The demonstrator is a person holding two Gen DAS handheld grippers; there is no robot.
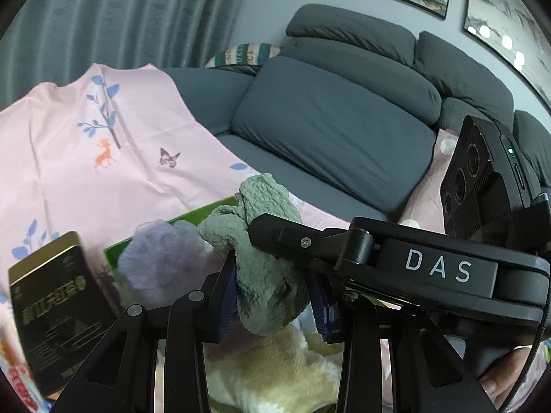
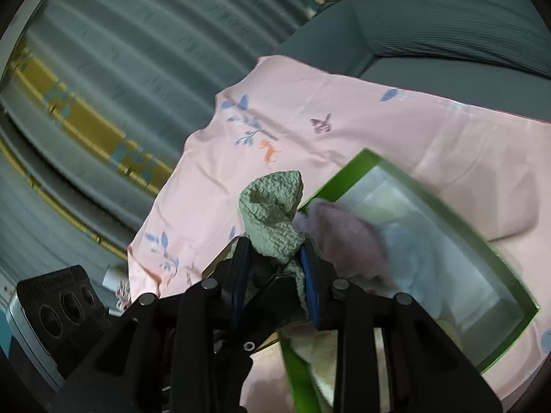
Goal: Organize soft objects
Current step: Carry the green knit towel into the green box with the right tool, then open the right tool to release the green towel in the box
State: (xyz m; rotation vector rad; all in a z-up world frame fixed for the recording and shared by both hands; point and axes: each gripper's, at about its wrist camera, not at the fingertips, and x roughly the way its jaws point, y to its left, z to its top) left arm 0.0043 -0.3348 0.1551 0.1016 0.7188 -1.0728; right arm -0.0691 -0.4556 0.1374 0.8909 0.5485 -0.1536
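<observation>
Both grippers hold the same green knitted cloth (image 1: 265, 268). In the left wrist view the left gripper (image 1: 275, 304), lower centre, has its blue pads clamped on the cloth's lower bunch; the rest of the cloth rises above the pads toward mid-frame. The right gripper (image 1: 272, 232) comes in from the right edge, black body lettered DAS, with its tip in the cloth's upper part. A hand (image 1: 509, 371) shows at the lower right under that gripper.

In the right wrist view the right gripper (image 2: 275, 265) is closed on the cloth (image 2: 272, 220), pads pressed to both sides, and the cloth's rolled end stands up above them at centre frame.

Green box (image 2: 496, 251) lies open on the pink printed sheet (image 2: 396, 127), right half of the frame. A purple fluffy item (image 2: 347, 241) and a pale blue soft item (image 2: 409, 251) sit inside it; both are blurred. In the left view a beige plush thing (image 1: 275, 371) shows at the bottom behind the fingers.

Dark box with gold lettering (image 1: 55, 320) stands tilted at lower left. Grey sofa (image 1: 337, 130) fills the upper right, with a curtain (image 1: 113, 17) at upper left.
</observation>
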